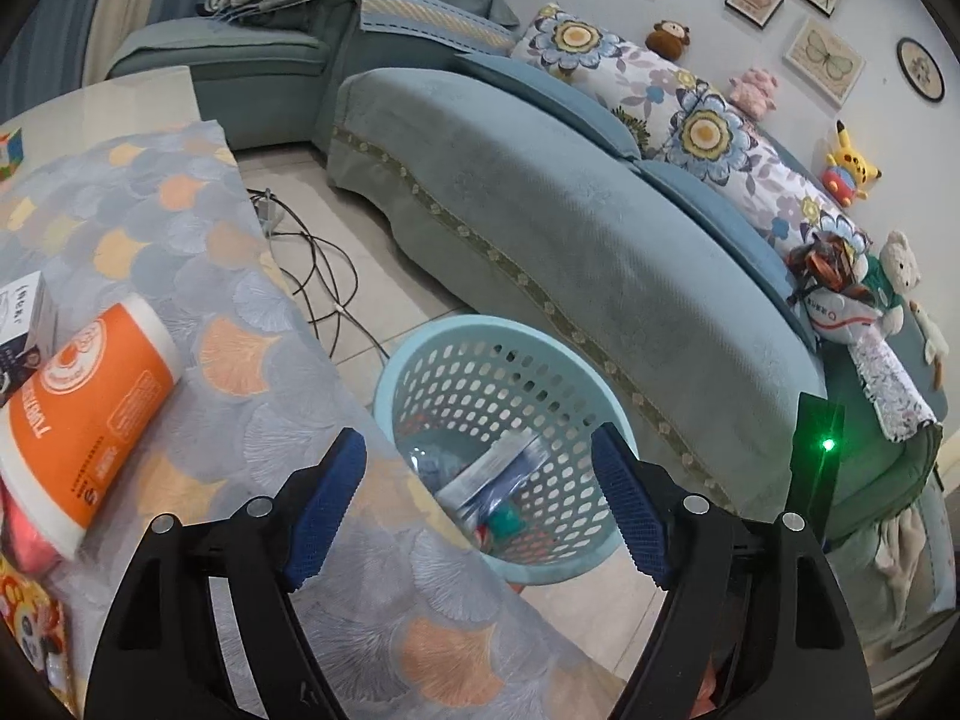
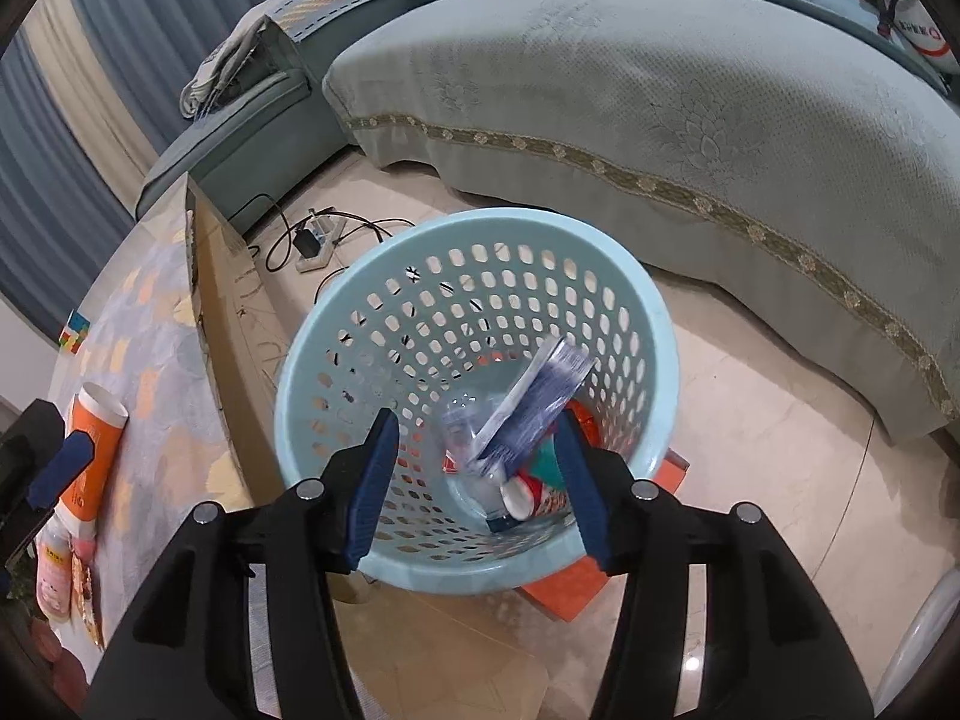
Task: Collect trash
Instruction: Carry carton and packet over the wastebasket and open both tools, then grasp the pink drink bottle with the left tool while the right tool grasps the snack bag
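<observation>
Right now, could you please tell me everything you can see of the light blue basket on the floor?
The basket is pale blue plastic, round and tapering downward, its wall pierced with rows of oval holes under a smooth rim. It stands upright on the tiled floor between the table edge and the sofa. Inside lie a blurred blue-and-white packet, a clear bottle and a red-and-white cup.

The left gripper (image 1: 480, 501) has its jaws spread wide, the blue-padded fingers (image 1: 327, 501) well apart and nothing between them. Its black frame fans out toward the camera. The right gripper (image 2: 480, 483) is likewise spread, blue pads (image 2: 372, 489) apart and gripping nothing, and it points steeply downward. In the right wrist view the left gripper's blue finger shows at the left edge.
</observation>
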The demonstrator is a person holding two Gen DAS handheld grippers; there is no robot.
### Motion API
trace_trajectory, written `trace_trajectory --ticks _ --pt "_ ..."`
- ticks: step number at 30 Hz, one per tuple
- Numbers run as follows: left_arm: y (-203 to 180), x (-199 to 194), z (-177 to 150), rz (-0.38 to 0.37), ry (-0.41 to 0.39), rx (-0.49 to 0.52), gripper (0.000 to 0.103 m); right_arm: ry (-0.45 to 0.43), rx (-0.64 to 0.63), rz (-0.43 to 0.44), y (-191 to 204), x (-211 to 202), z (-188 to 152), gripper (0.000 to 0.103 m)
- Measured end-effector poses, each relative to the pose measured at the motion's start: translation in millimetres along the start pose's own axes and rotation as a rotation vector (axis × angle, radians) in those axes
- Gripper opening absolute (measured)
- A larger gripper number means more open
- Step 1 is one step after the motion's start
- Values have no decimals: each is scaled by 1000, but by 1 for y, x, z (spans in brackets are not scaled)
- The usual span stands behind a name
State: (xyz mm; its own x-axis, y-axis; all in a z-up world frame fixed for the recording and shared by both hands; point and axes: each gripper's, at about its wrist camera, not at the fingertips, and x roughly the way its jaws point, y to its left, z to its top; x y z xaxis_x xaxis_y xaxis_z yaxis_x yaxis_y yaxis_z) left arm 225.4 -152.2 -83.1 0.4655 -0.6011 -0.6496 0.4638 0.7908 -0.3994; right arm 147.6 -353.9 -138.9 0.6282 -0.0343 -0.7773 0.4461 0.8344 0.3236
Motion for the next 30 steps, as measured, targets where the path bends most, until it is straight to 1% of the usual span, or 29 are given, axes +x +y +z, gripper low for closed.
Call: trace_trajectory --ticks 4,7,11,14,16,18,20,22,24,27,28,29,30 --pt "1 -14 -1 -10 -23 4 74 -32 -34 21 11 -14 1 50" --pt "0 -32 0 -9 -53 14 74 -78 -77 53 25 -32 3 50" --pt "11 -69 0 0 -114 -6 74 -152 -151 112 52 -63 2 50" --pt "26 -103 -5 26 -163 -28 74 -210 -225 159 77 -87 -4 50" --pt "39 -127 -9 63 -193 -38 74 -242 -272 192 94 -102 -10 50" --pt "54 -148 -12 100 -215 -47 74 -255 -314 221 111 -112 -16 50" --pt "74 -170 -16 153 -234 -63 75 -255 -348 237 125 -119 -24 50" --pt "100 -193 -18 205 -248 -93 75 -235 -393 270 145 -121 -36 50" --pt "122 -207 -20 240 -249 -116 75 -213 -432 294 165 -120 -47 50" --pt "161 -224 -24 337 -237 -142 75 -171 -498 343 195 -110 -62 50" --pt "179 -226 -26 375 -221 -154 75 -164 -518 355 202 -108 -66 46" --pt "191 -228 -28 395 -213 -162 75 -151 -550 373 213 -103 -71 41" --pt "205 -228 -29 416 -197 -171 75 -144 -579 381 223 -99 -75 40"
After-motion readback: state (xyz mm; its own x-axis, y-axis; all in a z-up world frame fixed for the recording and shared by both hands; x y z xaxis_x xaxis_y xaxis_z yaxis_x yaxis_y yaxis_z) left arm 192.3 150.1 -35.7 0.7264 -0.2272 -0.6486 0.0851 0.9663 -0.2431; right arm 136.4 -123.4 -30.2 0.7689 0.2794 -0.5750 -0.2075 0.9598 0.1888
